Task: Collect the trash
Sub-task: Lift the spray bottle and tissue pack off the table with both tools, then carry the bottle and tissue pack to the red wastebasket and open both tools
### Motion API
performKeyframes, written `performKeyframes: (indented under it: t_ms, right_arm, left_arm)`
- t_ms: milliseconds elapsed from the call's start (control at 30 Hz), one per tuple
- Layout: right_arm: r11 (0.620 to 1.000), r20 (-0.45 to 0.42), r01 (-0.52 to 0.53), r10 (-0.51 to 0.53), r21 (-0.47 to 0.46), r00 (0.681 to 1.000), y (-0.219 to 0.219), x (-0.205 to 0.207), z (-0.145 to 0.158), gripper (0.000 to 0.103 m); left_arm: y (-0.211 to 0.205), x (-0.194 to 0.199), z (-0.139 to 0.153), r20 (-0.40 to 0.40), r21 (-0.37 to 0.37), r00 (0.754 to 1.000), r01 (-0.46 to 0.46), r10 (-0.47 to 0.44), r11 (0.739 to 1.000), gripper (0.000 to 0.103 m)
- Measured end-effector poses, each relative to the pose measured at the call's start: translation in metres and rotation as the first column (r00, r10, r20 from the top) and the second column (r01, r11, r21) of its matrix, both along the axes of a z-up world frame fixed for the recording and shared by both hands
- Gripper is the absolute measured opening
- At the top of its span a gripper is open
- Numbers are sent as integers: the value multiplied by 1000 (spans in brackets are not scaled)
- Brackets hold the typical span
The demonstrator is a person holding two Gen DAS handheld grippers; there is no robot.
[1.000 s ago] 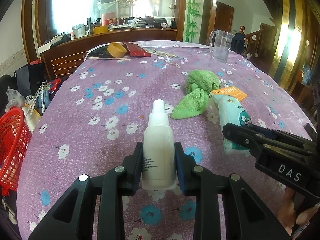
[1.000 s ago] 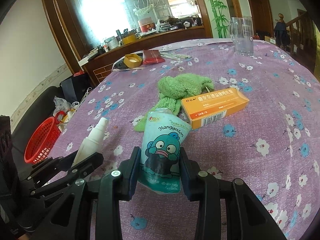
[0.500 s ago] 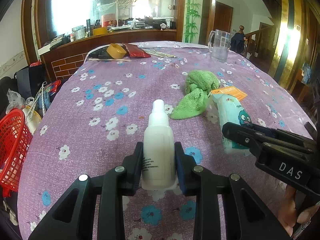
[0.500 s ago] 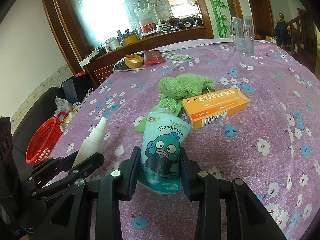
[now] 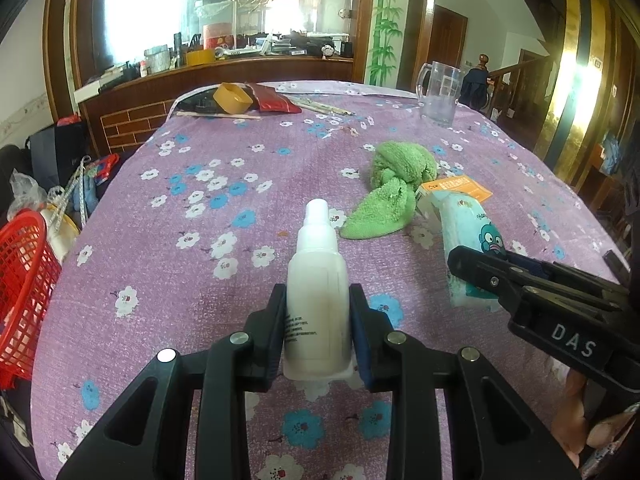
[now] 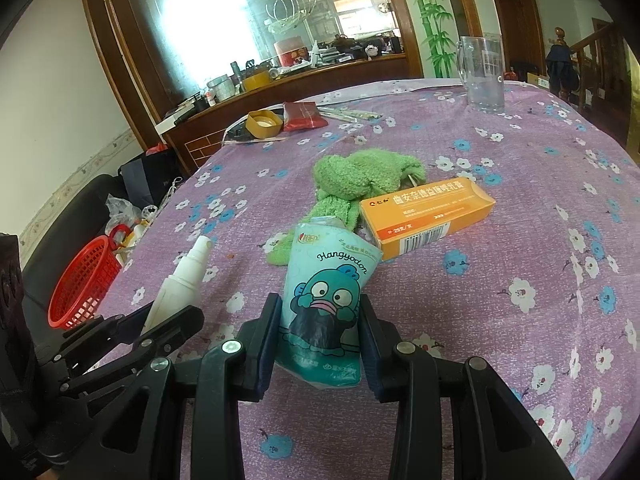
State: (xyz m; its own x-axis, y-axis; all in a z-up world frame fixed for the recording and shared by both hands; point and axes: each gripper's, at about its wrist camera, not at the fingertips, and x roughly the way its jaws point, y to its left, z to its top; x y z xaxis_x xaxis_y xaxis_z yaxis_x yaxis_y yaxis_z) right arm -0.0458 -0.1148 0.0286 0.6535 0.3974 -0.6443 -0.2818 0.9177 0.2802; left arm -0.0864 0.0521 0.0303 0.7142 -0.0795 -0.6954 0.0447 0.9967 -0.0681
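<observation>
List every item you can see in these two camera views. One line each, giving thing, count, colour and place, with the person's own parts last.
White plastic spray bottle: 1, white, lying on the table, between the left fingers.
Pale blue cartoon tissue pack: 1, blue-green, between the right fingers.
Orange cardboard medicine box: 1, orange, beyond the tissue pack.
Fluffy green cloth: 1, green, mid-table, touching the box.
Clear plastic jug: 1, transparent, far right.
Yellow tape roll: 1, yellow, far edge.
Dark red packet: 1, red, beside the tape.
Red mesh basket: 1, red, off the table's left.
Purple floral tablecloth: 1, purple, covering the table.
Left hand-held gripper: 1, black, shut on the bottle.
Right hand-held gripper: 1, black, shut on the pack.
</observation>
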Motion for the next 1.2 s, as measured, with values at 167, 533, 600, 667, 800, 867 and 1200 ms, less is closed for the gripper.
performKeyframes:
  t_ms: [167, 533, 600, 667, 800, 867, 1200]
  right_arm:
    - [1000, -5, 8, -8, -4, 1000, -1, -4, 7, 40]
    - [988, -62, -146, 149, 46, 987, 44, -5, 29, 41]
    - [982, -69, -180, 184, 56, 981, 56, -6, 32, 41]
    - [972, -77, -224, 229, 69, 970, 75, -6, 38, 41]
    - [952, -83, -294, 301, 83, 950, 111, -7, 48, 41]
    - [939, -81, -332, 339, 84, 937, 132, -8, 55, 41]
    - [866, -74, -493, 499, 79, 864, 236, -12, 79, 45]
  left_arm:
    - [17, -6, 11, 1, -28, 1000, -25, 25, 999, 29]
    - [79, -33, 48, 44, -70, 991, -124, 127, 990, 29]
    - [98, -40, 54, 52, -80, 986, -156, 160, 985, 29]
    - [115, -46, 58, 59, -83, 979, -188, 193, 979, 29]
    - [156, -61, 67, 75, -93, 959, -265, 272, 960, 29]
    - [179, -68, 70, 82, -100, 946, -304, 313, 947, 29]
    - [280, -100, 67, 61, -135, 872, -475, 486, 870, 29]
